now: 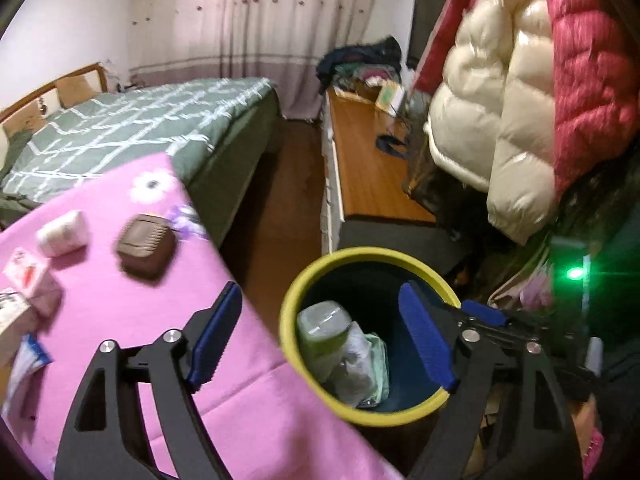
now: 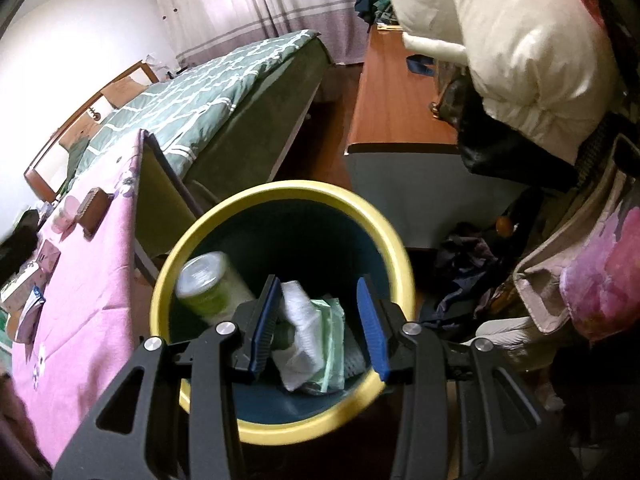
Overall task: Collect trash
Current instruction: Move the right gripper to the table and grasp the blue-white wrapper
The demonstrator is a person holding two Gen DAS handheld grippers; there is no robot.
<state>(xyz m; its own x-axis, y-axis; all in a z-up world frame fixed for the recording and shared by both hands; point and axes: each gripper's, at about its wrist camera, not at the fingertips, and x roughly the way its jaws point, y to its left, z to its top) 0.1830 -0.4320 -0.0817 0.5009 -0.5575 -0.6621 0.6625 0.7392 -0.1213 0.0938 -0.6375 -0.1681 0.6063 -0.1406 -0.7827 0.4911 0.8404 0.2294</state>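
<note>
A yellow-rimmed dark bin (image 1: 294, 300) stands on the floor beside the pink-clothed table (image 1: 132, 320). It also shows in the right wrist view (image 2: 192, 236). Inside lie a green-labelled bottle (image 2: 210, 284), a white tissue (image 2: 300, 312) and a green packet (image 2: 334, 344). My left gripper (image 1: 320, 340) is open and empty, straddling the table edge and the bin rim. My right gripper (image 2: 320, 328) is open and empty, right above the bin's mouth. On the table lie a white tissue pack (image 1: 62, 232), a brown case (image 1: 146, 246) and a pink carton (image 1: 30, 280).
A bed with a green quilt (image 1: 132, 128) lies behind the table. A wooden cabinet (image 1: 368, 168) runs along the right, with clothes piled at its far end. Puffy jackets (image 1: 520, 100) hang at the right. Clothes lie on the floor by the bin (image 2: 460, 264).
</note>
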